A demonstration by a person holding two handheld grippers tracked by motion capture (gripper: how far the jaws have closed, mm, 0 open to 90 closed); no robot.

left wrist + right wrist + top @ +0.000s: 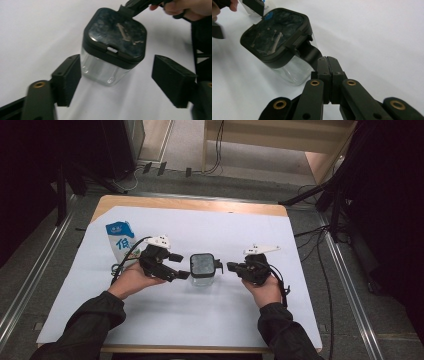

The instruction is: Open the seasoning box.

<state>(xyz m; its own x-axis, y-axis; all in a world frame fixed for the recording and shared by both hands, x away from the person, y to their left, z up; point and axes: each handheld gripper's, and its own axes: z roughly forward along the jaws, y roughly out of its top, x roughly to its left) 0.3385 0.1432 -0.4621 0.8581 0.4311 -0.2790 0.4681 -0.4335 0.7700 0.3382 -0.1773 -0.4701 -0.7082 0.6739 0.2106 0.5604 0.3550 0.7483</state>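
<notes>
High view looks down on the table point(150, 205); both gripper views face the container point(112, 45) closely from opposite sides.

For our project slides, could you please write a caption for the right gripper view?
Right tool shut on the black tab of a clear container's dark lid on white paper.

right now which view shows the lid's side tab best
The right gripper view: the tab juts from the black lid right to the shut right gripper, close and sharp. The left gripper view catches it at the lid's far edge; the high view shows it tiny.
</notes>
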